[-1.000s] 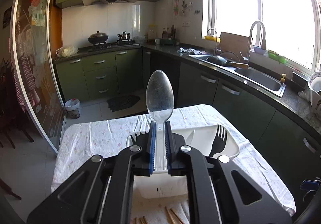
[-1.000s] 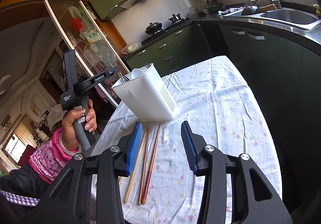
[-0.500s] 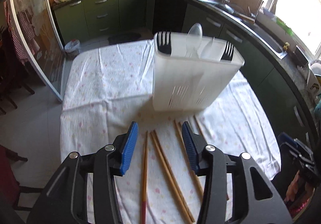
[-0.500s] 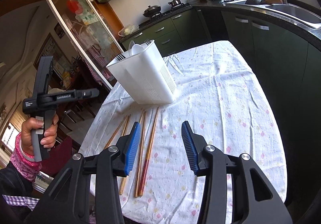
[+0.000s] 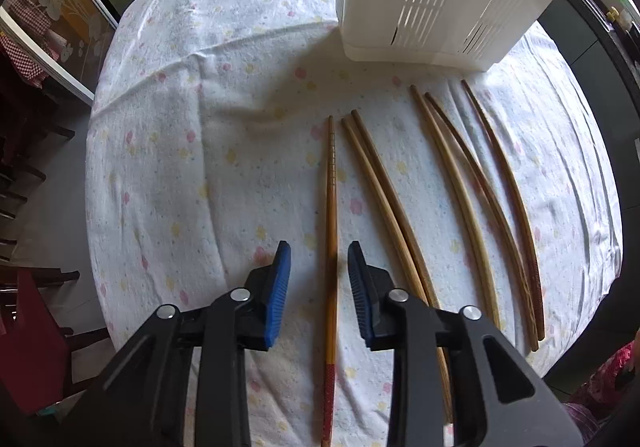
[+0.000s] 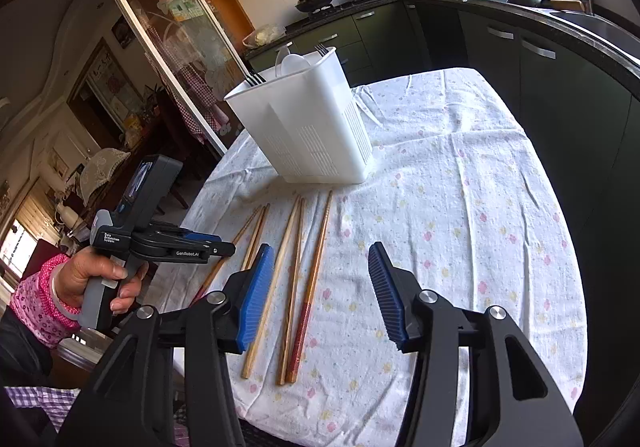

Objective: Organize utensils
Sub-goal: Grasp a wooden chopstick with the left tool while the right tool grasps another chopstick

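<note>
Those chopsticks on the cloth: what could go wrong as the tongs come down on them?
The left tongs, their jaws just closing, straddle the red-tipped chopstick; a thin round stick may roll or slip free. Its neighbours lie close, so a jaw might nudge them. The wrinkled tablecloth could get pinched too.

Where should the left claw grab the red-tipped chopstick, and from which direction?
Mid-shaft, from straight above, fingers either side. The red-tipped chopstick lies flat on the tablecloth, apart from the nearest pair, so there is room. The left claw already straddles it, open and closing.
</note>
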The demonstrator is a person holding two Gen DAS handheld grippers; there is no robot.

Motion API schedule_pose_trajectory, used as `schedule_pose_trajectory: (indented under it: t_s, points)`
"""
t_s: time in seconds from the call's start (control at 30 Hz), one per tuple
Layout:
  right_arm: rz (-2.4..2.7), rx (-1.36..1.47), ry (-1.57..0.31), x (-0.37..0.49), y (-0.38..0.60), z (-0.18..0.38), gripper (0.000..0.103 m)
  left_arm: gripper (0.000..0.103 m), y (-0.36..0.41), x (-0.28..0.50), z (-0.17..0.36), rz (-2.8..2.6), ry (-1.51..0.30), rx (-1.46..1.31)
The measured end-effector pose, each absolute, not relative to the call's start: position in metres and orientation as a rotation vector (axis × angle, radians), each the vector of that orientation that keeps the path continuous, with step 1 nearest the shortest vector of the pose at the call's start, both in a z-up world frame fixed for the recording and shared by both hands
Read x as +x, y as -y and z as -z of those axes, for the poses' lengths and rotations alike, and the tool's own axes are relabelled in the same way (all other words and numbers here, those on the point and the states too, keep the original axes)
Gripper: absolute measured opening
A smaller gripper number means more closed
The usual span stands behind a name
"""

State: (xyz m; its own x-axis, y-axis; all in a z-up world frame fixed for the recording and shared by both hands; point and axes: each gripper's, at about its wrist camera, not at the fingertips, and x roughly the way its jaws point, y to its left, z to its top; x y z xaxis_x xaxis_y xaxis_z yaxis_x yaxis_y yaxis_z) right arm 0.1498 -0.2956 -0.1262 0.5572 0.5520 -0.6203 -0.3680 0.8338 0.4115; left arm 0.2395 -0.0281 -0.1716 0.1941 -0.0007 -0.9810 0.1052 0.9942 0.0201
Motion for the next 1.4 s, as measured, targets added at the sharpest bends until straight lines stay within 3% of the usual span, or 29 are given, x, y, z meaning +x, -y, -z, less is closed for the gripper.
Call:
schedule_pose_trajectory:
  t_s: [0.17,0.37,0.6,0.83,1.07,1.4]
  points:
    - [-0.546,0.167,-0.904,0.17,0.275,0.135,0.052,0.007,0.026,0.239,0.174,0.087,-1.376,0.09]
    - [-0.496,0.053,-0.936,0.199,0.238,0.141,0.052,0.007,0.021,0.234,0.175,0.095,-1.366,0.081]
    - [-0.427,-0.047,-1.019,0.231,0.192,0.189,0.03,0.007,0.009,0.231,0.176,0.098,-1.349,0.059]
    - [-0.379,-0.086,-1.025,0.246,0.171,0.206,0.029,0.007,-0.001,0.232,0.175,0.104,-1.335,0.041]
    - [-0.367,-0.195,-1.025,0.253,0.149,0.206,0.008,0.007,-0.001,0.232,0.176,0.106,-1.327,0.02]
    - [-0.467,-0.064,-0.974,0.231,0.173,0.171,0.007,0.007,-0.007,0.225,0.147,0.121,-1.264,-0.011]
